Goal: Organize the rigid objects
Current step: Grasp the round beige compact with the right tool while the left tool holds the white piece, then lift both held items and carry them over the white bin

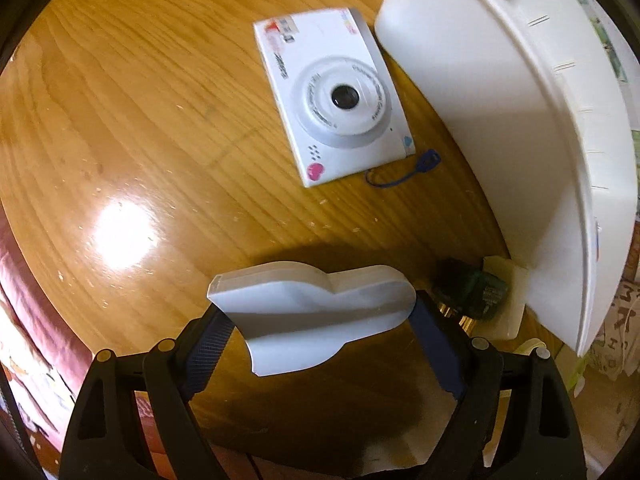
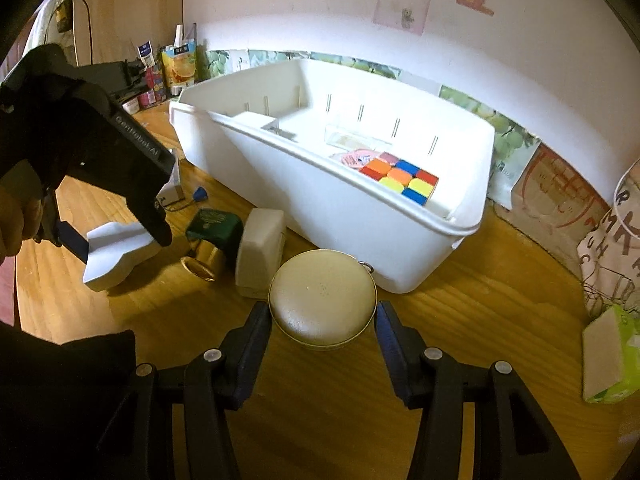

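Tin sits clamped between my right gripper pads, held just above the table, right in front of the white bin. It is a round, cream, lidded thing with a small ring at its rim; I judge it light and stiff, but smooth-sided, so the pads across its widest part are the sensible hold, and I would keep it level in case the lid is loose.

My left gripper is closed on a pale grey block with a wavy outline, gripped at its two ends, off the table. It looks hard and light; the end grip seems secure enough.

Lying flat on the wood just beside the bin's wall is a white camera, lens up, with a blue strap. That one I judge fragile, best taken by its long edges, clear of the lens.

Near the bin's corner stand a dark green bottle with a gold ring and a white box, touching or nearly so. Inside the bin a coloured cube already rests, so both held pieces likely go in beside it.
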`<state>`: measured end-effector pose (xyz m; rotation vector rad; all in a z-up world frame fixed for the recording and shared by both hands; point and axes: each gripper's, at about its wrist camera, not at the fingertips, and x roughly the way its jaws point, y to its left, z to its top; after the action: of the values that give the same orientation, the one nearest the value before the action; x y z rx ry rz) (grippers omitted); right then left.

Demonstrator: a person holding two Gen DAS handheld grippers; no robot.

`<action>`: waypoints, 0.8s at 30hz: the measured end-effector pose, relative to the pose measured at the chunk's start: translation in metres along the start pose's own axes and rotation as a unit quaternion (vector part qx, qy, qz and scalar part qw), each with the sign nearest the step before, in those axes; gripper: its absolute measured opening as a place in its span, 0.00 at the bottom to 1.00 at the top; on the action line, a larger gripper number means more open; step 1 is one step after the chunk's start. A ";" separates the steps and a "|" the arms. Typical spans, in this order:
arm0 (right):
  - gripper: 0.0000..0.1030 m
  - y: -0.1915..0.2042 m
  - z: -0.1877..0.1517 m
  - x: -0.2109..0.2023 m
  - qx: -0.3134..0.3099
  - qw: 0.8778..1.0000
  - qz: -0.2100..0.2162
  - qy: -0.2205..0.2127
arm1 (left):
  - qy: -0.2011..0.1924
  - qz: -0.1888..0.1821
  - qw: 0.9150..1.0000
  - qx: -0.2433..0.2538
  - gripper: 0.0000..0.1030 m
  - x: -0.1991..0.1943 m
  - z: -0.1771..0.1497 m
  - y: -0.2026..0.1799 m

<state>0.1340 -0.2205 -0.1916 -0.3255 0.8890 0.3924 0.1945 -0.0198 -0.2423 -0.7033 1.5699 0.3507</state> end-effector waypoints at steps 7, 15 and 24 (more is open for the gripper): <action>0.52 0.010 0.008 -0.018 0.008 1.000 -0.014 -0.011 | -0.035 -0.014 0.998 0.042 0.86 -0.037 0.000 0.018; 0.52 0.019 0.028 -0.030 0.042 0.999 -0.019 -0.019 | -0.115 -0.007 0.988 0.101 0.86 -0.091 0.004 0.025; 0.52 0.014 0.058 -0.036 0.071 0.996 -0.028 -0.037 | -0.210 -0.005 0.963 0.170 0.86 -0.115 0.023 0.018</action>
<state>0.1465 -0.1900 -0.1303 -0.2038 0.8296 0.2869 0.2004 0.0341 -0.1364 -0.3406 1.1809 0.1964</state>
